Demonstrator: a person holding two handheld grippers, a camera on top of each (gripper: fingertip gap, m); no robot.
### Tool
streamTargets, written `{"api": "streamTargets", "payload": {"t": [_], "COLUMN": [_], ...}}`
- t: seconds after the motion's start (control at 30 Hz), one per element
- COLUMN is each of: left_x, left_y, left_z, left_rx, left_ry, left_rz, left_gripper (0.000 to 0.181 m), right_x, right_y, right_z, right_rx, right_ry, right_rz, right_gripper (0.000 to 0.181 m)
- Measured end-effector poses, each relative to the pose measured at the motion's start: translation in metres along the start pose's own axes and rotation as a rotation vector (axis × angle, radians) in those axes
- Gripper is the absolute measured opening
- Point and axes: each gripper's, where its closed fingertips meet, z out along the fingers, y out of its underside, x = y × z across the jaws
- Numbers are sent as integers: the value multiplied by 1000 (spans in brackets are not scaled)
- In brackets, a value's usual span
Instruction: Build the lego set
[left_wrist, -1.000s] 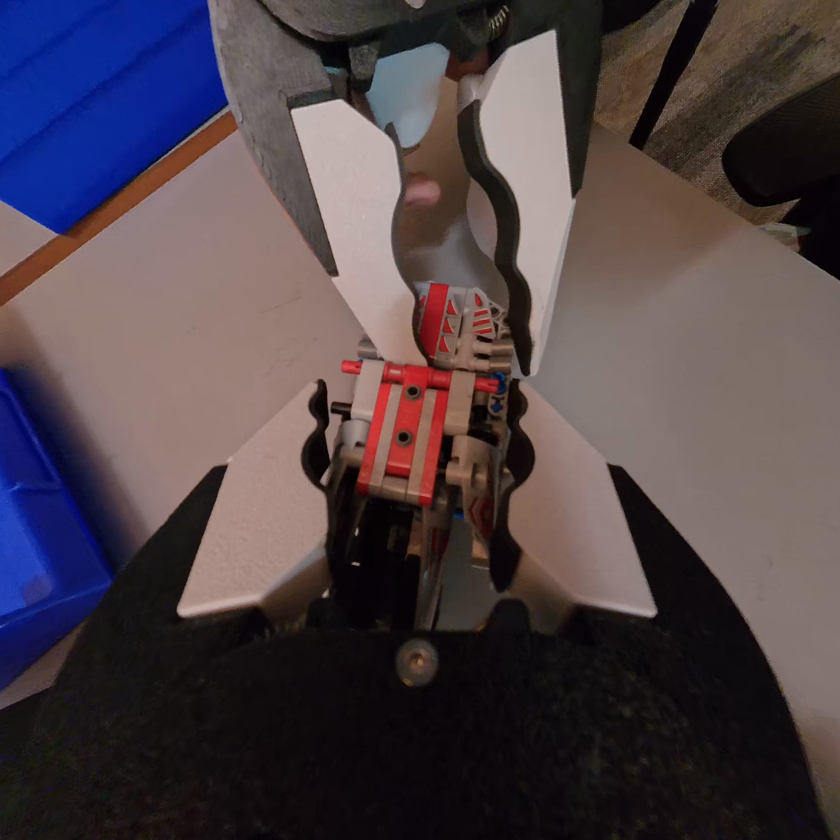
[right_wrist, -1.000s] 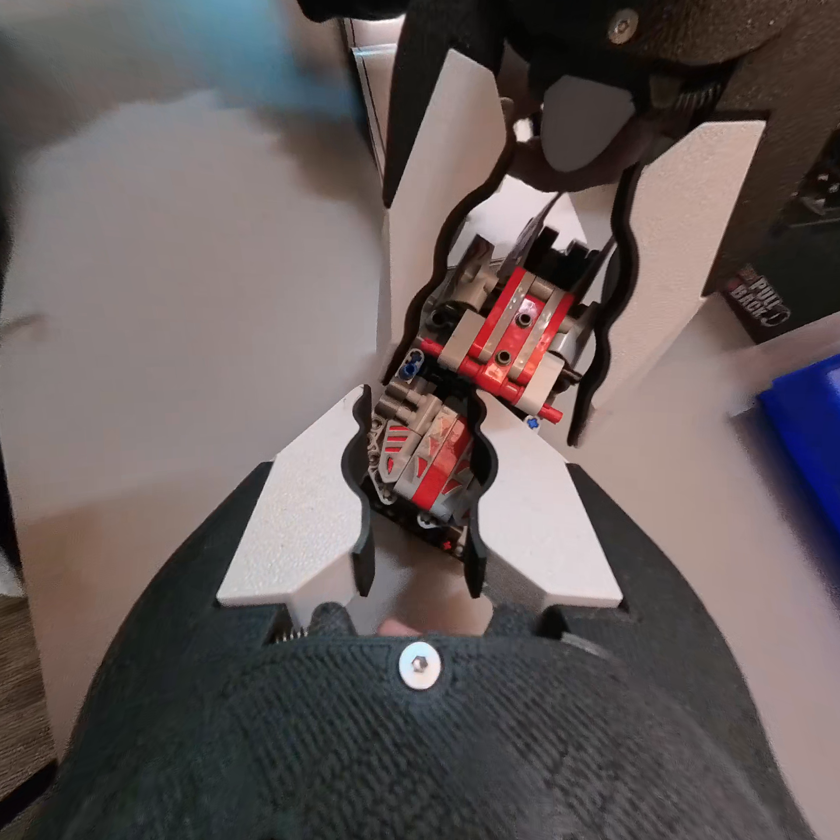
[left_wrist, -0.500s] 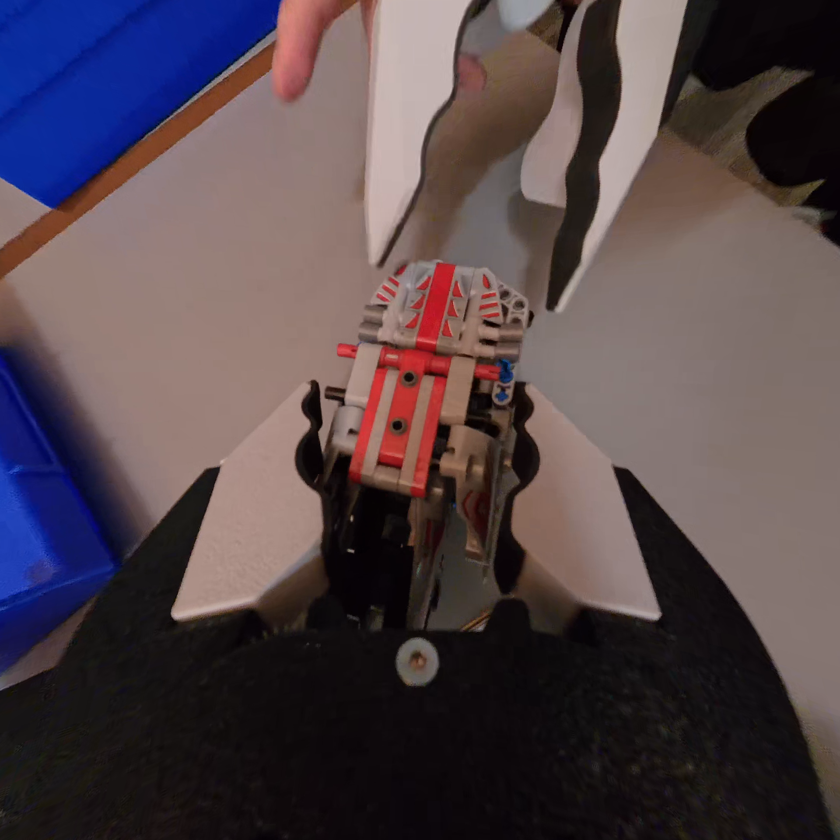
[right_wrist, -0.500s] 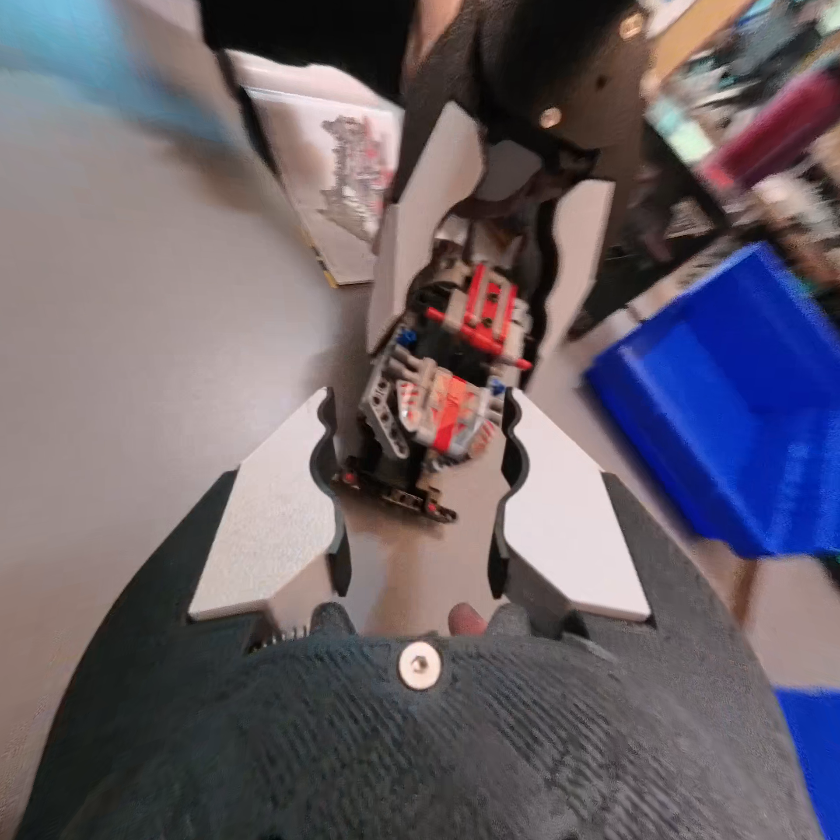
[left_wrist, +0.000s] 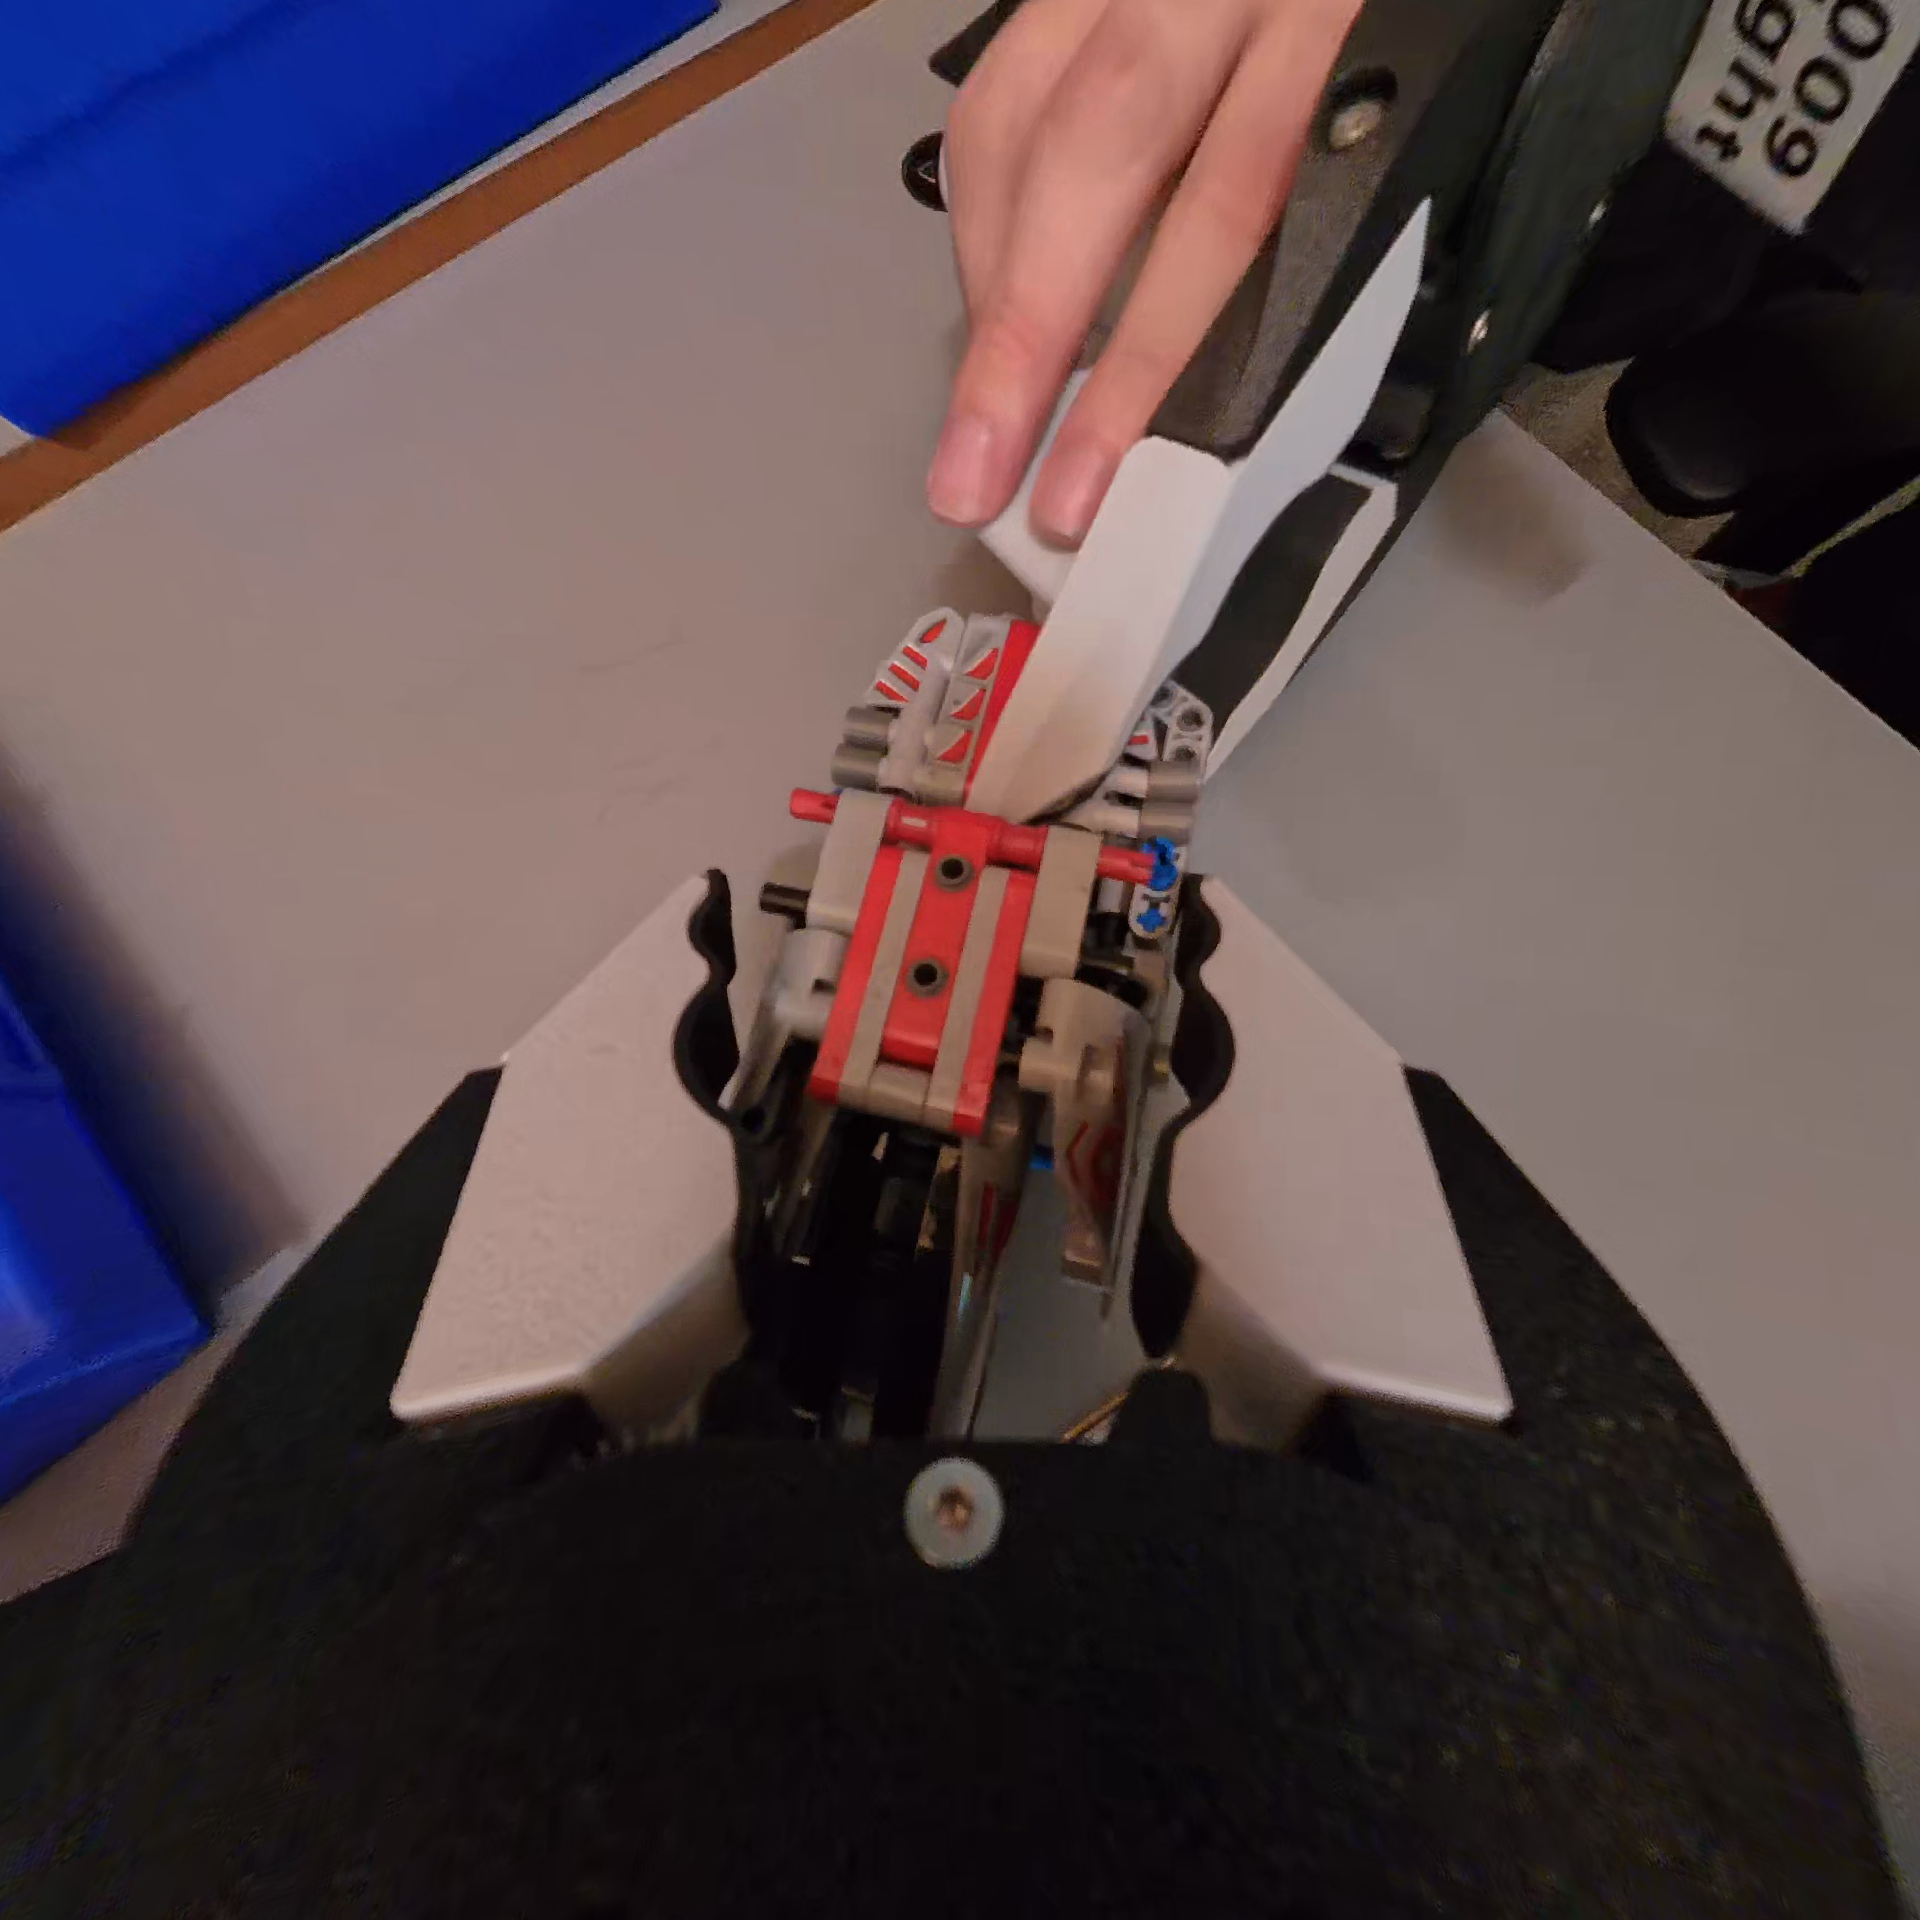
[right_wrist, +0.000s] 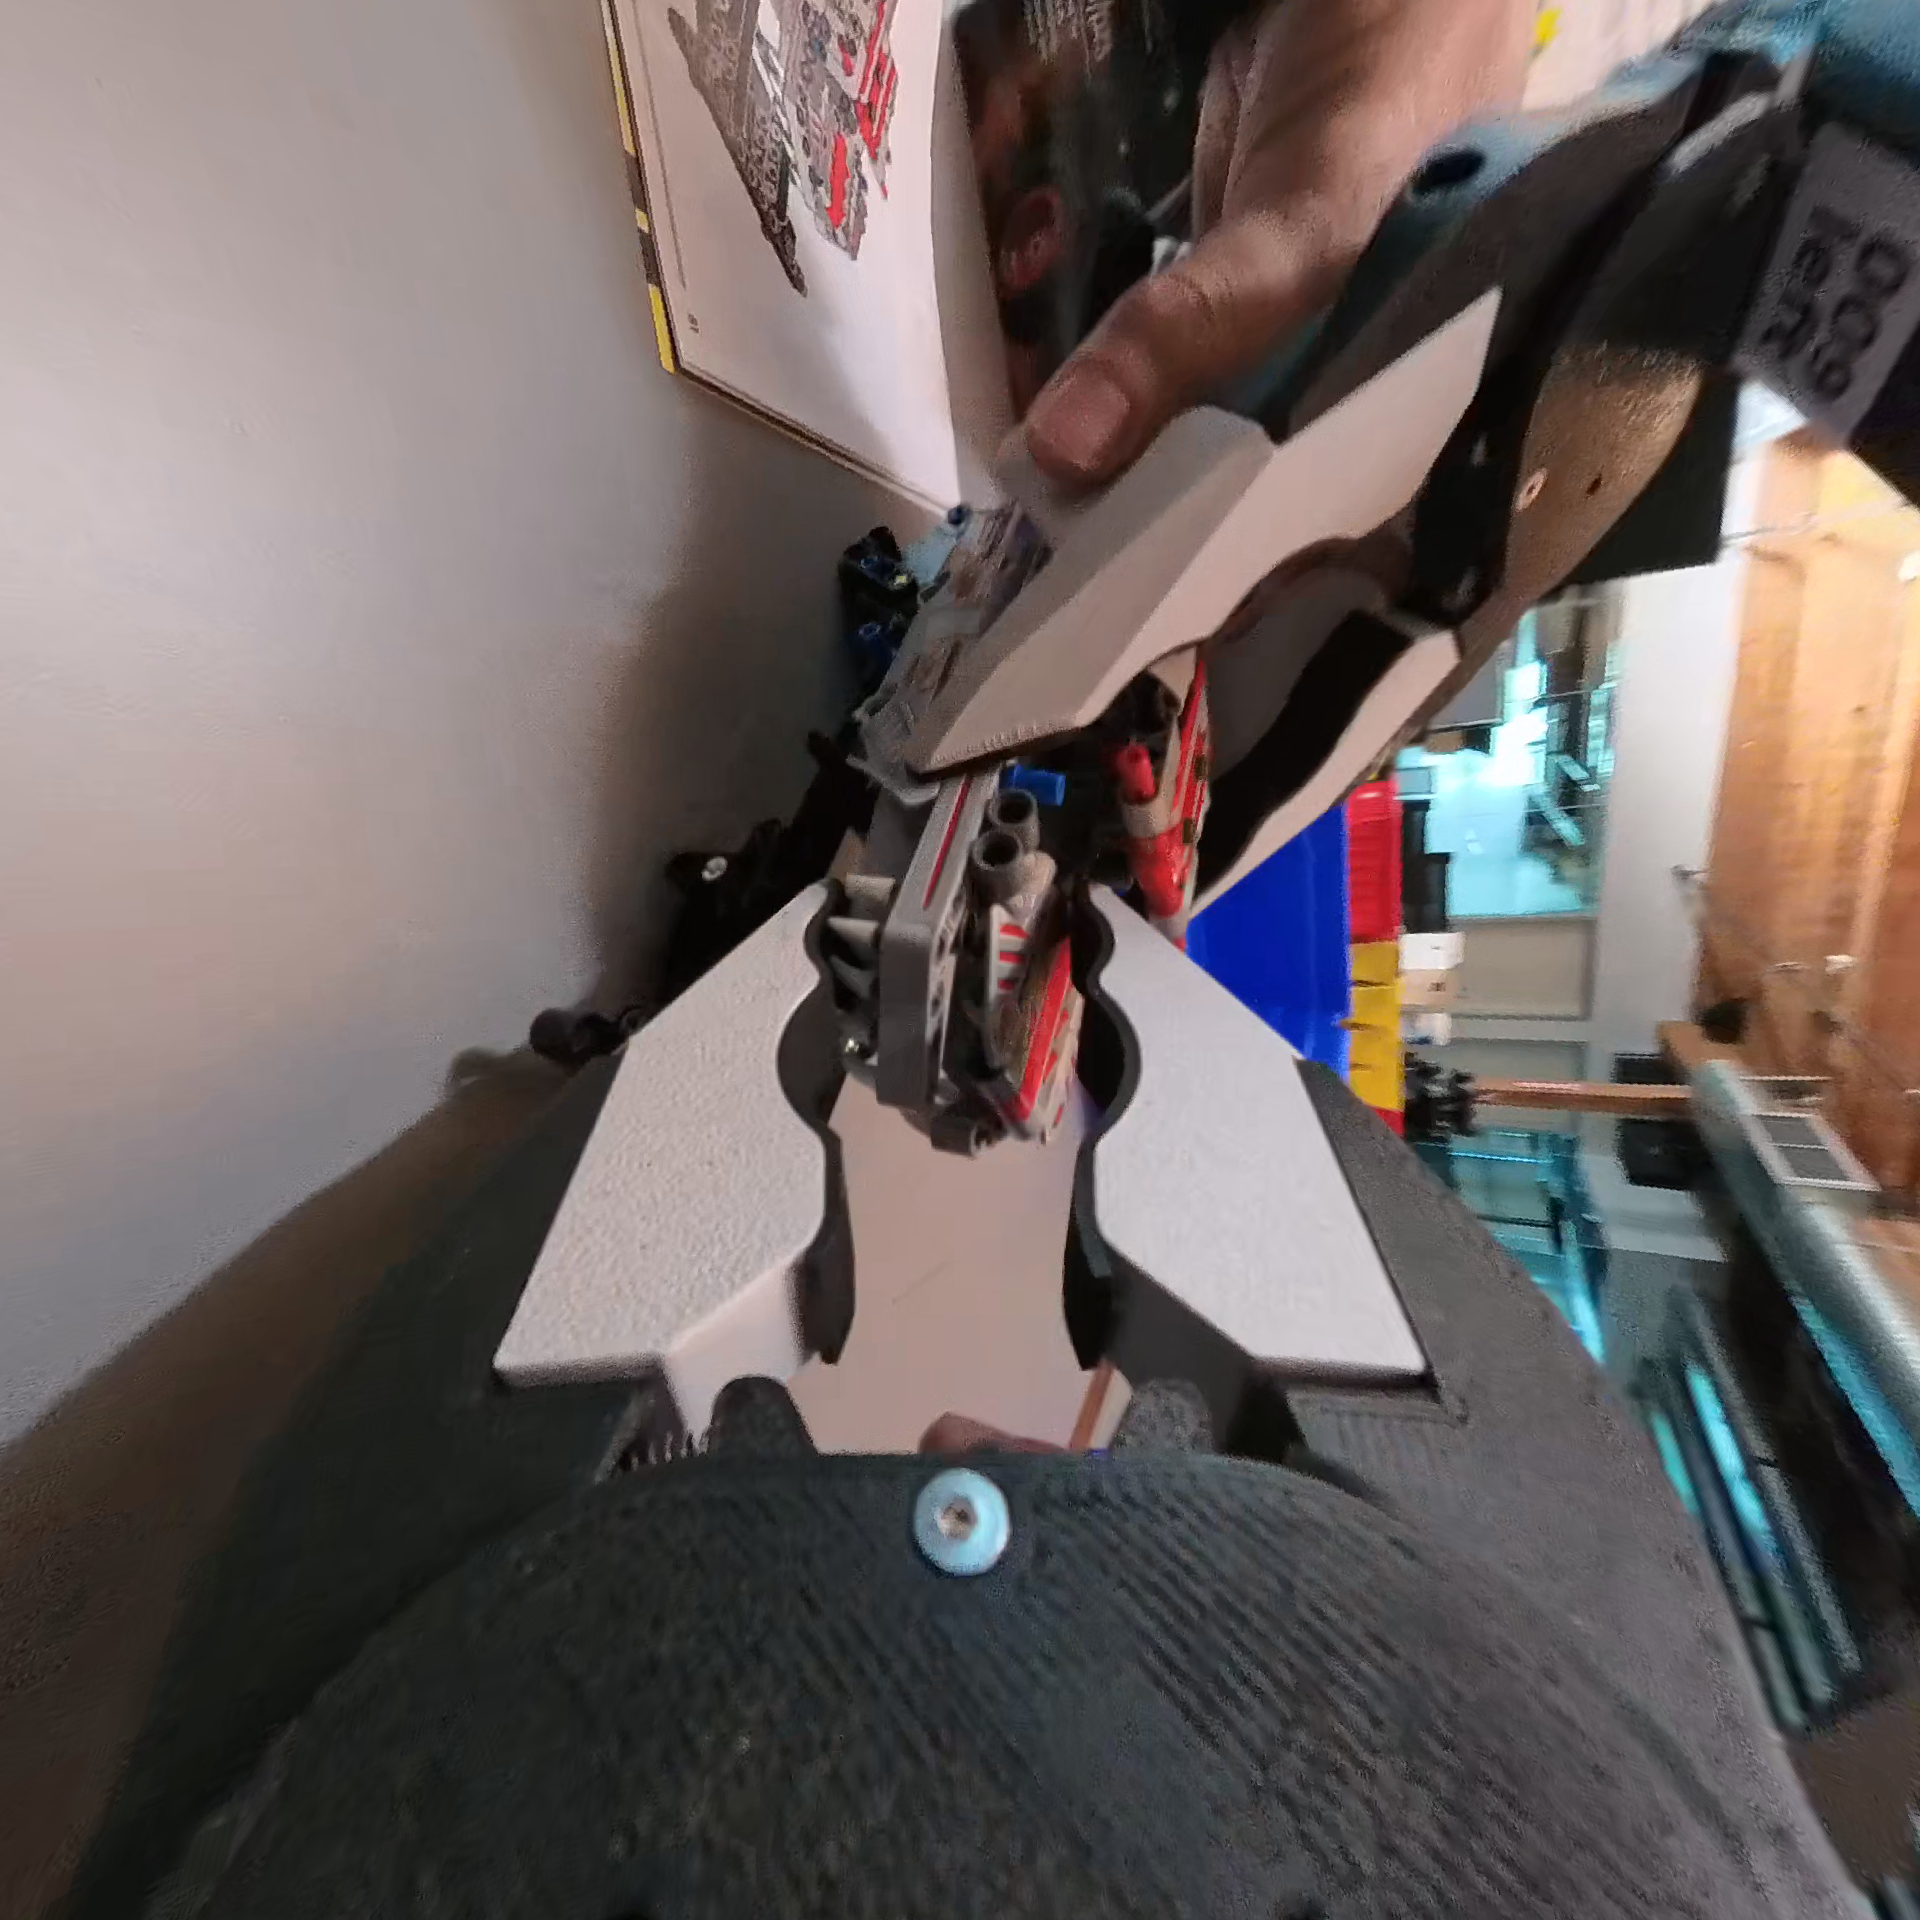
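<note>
The red and grey lego model (left_wrist: 925, 977) is held just above the white table (left_wrist: 416, 623). My left gripper (left_wrist: 956, 904) is shut on its rear body. My right gripper (left_wrist: 1122, 769) comes in from the upper right, rolled on its side, with a hand (left_wrist: 1091, 208) on it. In the right wrist view my right gripper (right_wrist: 961, 914) is shut on the model's grey and red nose piece (right_wrist: 977, 1018). The left gripper (right_wrist: 1070, 821) shows beyond it, gripping the rest of the model. The joint between the two parts is partly hidden by fingers (right_wrist: 1143, 582).
An open instruction booklet (right_wrist: 790, 208) lies on the table behind the model. Loose black lego parts (right_wrist: 727, 894) lie near it. Blue bins stand at the left (left_wrist: 62, 1195) and far left (left_wrist: 260, 156); another blue bin (right_wrist: 1278, 935) lies beyond the grippers. The grippers are tip to tip, or close to it.
My right gripper let go of the nose piece, pulled back open, then rolled sideways and closed on it again. My left gripper kept its hold on the model.
</note>
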Motion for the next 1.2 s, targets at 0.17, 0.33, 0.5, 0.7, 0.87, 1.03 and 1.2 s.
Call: {"api": "streamTargets", "payload": {"t": [0.17,0.33,0.5,0.7,0.87,1.03,1.2], "left_x": [-1,1,3,29,44,48,71], "left_y": [-5,-11,-15,-38,-18,7,15], "left_z": [-3,-8,-13,-40,-33,-25,-20], "left_rx": [61,125,146,222,22,-192,-141], "left_ry": [-72,-285,-434,-603,-836,-1009,-960], "left_rz": [110,286,342,339,460,621,571], "left_gripper": [84,79,76,67,56,48,43], "right_x": [3,5,11,6,6,5,-8], "right_y": [-4,-1,3,16,10,-7,-33], "right_z": [2,0,-7,-7,-1,-8,-17], "right_rx": [62,51,135,215,160,120,97], "right_ry": [138,244,249,179,242,284,290], "right_rz": [35,4,-13,-72,-207,-206,-235], "right_gripper": [37,39,57,46,33,24,26]}}
